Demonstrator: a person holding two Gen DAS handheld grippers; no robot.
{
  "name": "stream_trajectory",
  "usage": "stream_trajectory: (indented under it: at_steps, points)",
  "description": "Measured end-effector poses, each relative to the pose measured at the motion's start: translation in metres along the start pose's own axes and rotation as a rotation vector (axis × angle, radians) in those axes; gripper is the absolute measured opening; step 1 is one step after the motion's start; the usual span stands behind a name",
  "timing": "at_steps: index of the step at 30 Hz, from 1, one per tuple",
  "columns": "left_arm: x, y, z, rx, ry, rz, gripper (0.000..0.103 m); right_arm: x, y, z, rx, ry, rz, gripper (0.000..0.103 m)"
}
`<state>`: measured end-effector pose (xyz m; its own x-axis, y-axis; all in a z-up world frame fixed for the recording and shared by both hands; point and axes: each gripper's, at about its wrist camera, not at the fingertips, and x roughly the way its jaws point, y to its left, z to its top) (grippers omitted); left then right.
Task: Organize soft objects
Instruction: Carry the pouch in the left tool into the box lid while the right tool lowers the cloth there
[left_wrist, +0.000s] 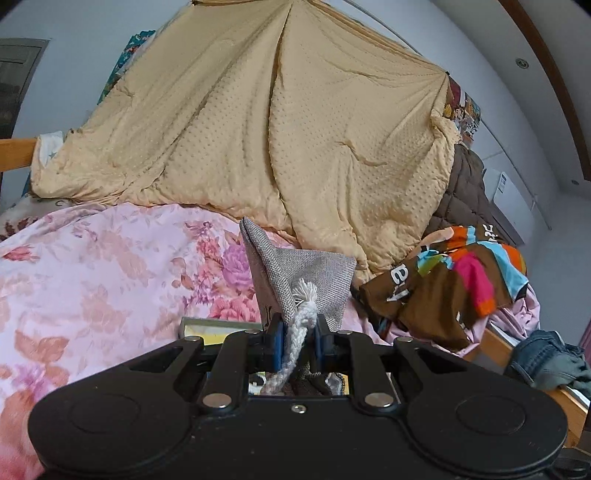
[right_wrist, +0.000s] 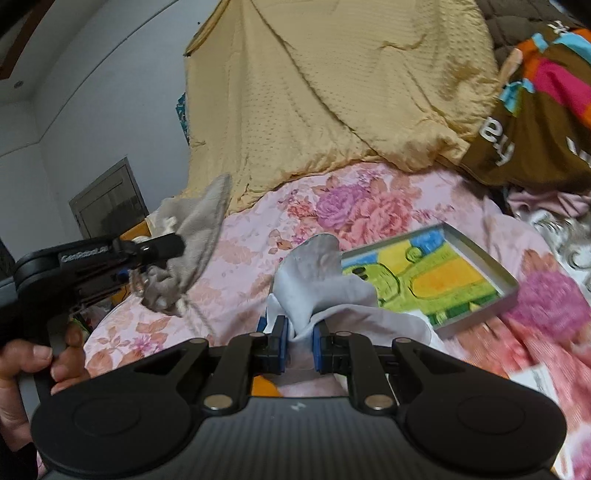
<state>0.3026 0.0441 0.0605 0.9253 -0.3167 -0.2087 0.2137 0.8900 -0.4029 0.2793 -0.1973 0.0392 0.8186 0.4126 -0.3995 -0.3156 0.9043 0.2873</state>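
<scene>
Pinched between the blue pads of the left hand-held gripper (left_wrist: 298, 341) is the white braided drawstring (left_wrist: 301, 332) of a grey fabric pouch (left_wrist: 295, 273), which stands up just ahead of its fingertips. The right hand-held gripper (right_wrist: 298, 345) is clamped on a bunched pale cloth, a sock by the look of it (right_wrist: 321, 280), lifted above the bed.

Both soft items look to be in mid-carry, so I judge the sorting only begun: beyond and to the right of the left hand-held gripper a brown striped garment (left_wrist: 454, 284) lies crumpled, with denim (left_wrist: 546, 362) over the bed's wooden edge still to be dealt with.

Just ahead of the right hand-held gripper a shallow metal tray with a green-and-yellow picture (right_wrist: 443, 273) rests on the pink floral bedspread (right_wrist: 332, 206). Farther off, a tan dotted quilt (left_wrist: 258, 122) hangs like a tent against pale walls.
</scene>
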Motion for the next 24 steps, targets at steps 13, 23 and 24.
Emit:
stream_trajectory:
  at_steps: [13, 23, 24]
  points:
    - [0.087, 0.038, -0.006, -0.052, 0.099, -0.028, 0.017, 0.085, -0.01, 0.012, 0.005, 0.018, -0.04, 0.015]
    - [0.116, 0.073, -0.034, -0.115, 0.198, -0.002, 0.018, 0.125, -0.006, 0.003, -0.023, 0.096, -0.065, 0.015]
    - [0.118, 0.074, -0.036, -0.115, 0.213, 0.002, 0.018, 0.127, -0.006, 0.002, -0.027, 0.102, -0.067, 0.015]
